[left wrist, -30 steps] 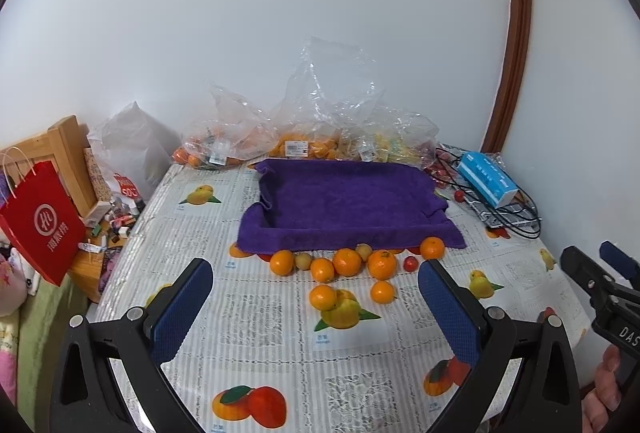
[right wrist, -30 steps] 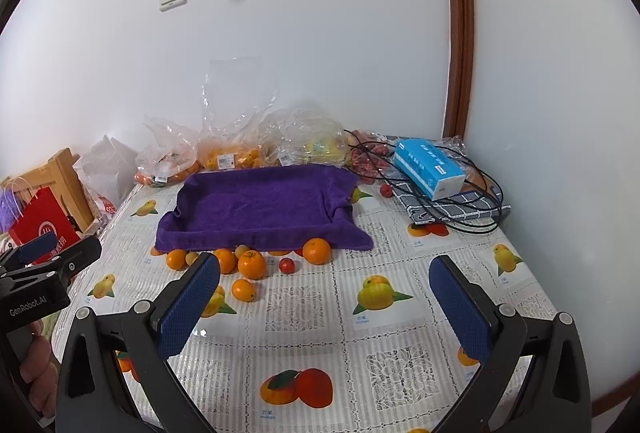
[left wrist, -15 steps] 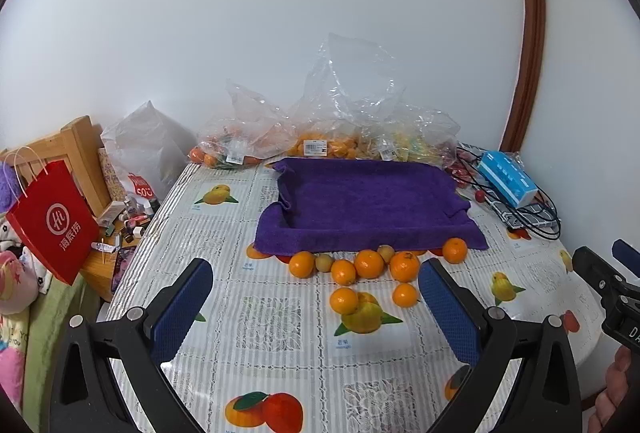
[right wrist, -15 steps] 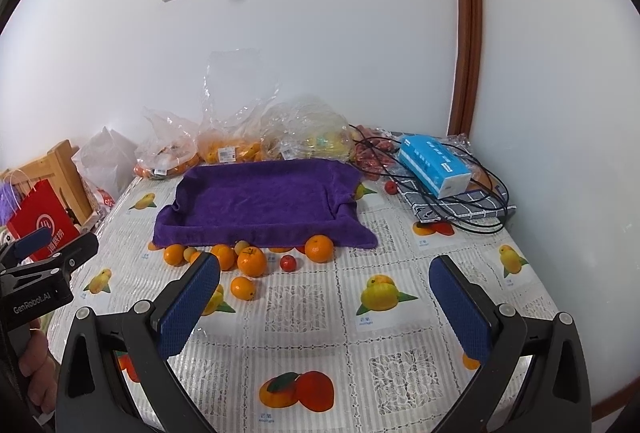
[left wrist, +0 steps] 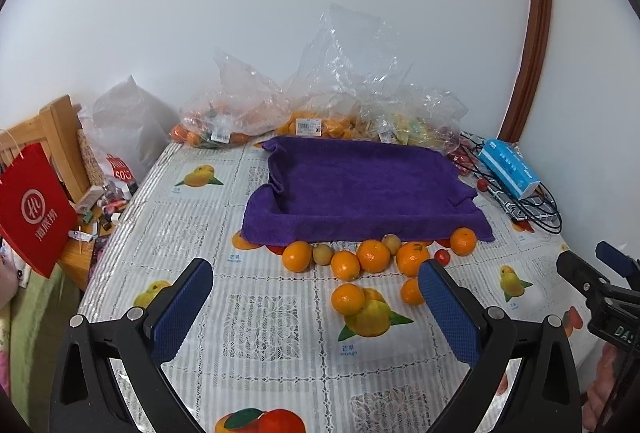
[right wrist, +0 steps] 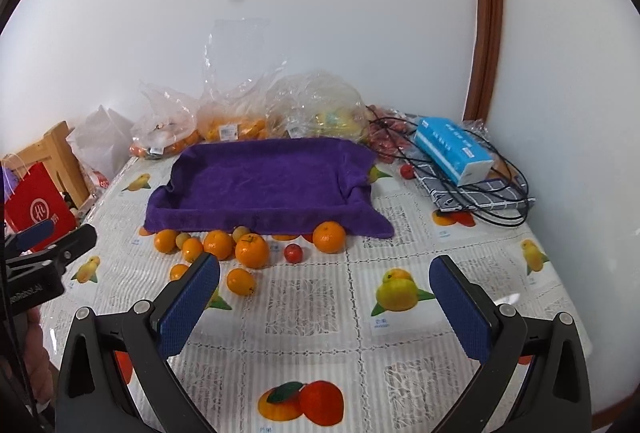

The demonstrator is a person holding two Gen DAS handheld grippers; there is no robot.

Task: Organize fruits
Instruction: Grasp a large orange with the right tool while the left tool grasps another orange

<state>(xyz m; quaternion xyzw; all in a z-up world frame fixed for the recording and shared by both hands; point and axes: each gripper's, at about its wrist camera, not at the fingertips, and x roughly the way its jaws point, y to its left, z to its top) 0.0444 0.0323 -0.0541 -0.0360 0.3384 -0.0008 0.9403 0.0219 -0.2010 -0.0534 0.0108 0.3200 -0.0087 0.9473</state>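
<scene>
Several oranges (left wrist: 373, 255) lie in a loose row on the fruit-print tablecloth, just in front of a purple towel (left wrist: 360, 185) shaped like a shallow tray with nothing in it. One orange (left wrist: 347, 299) sits apart, nearer to me. Among them are small yellowish fruits (left wrist: 322, 253) and a small red fruit (right wrist: 293, 253). My left gripper (left wrist: 314, 273) is open above the cloth, short of the fruit. My right gripper (right wrist: 325, 265) is also open and holds nothing. An orange (right wrist: 251, 251) and a small oval one (right wrist: 240, 281) lie by its left finger.
Clear plastic bags of fruit (left wrist: 320, 121) are piled against the back wall. A blue tissue box (right wrist: 452, 149) and black cables (right wrist: 480, 201) fill the back right corner. A red paper bag (left wrist: 32, 205) and a wooden frame (left wrist: 60, 137) stand off the table's left edge.
Both grippers have moved forward toward the table, so the fruit and the towel now look larger and nearer. Both stay open. No fruit has moved.
</scene>
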